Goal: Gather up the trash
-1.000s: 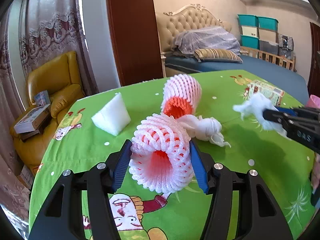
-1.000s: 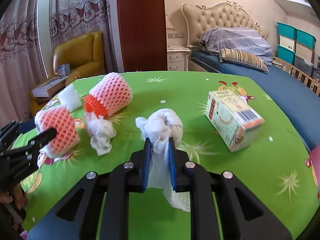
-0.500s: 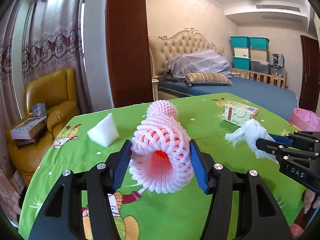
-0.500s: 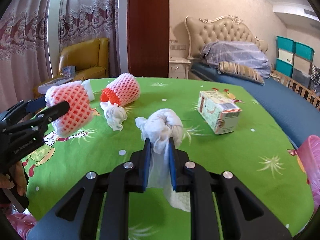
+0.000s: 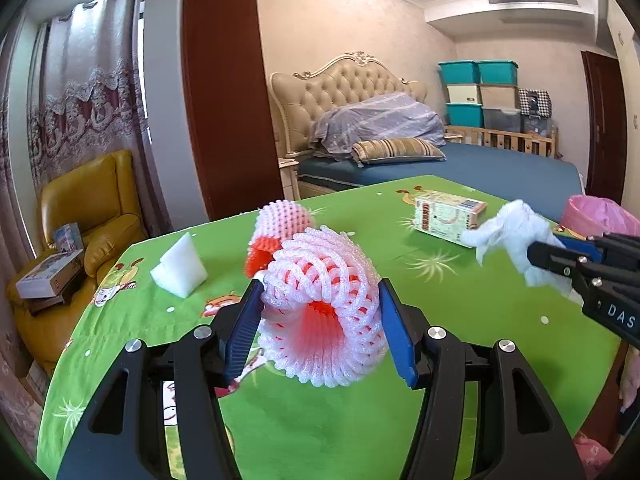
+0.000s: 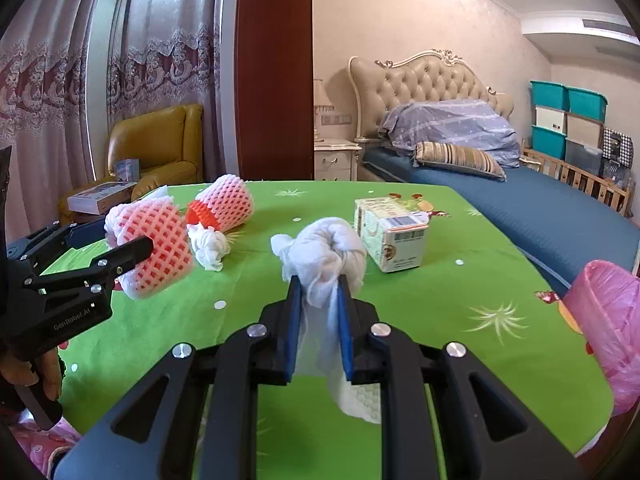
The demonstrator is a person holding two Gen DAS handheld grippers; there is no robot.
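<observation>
Foam net sleeve squeezed in left claw; right claw clamps crumpled tissue.

left tongs: black frame, blue ribbed pads, silver screws | right tongs: same, white lettering
</observation>
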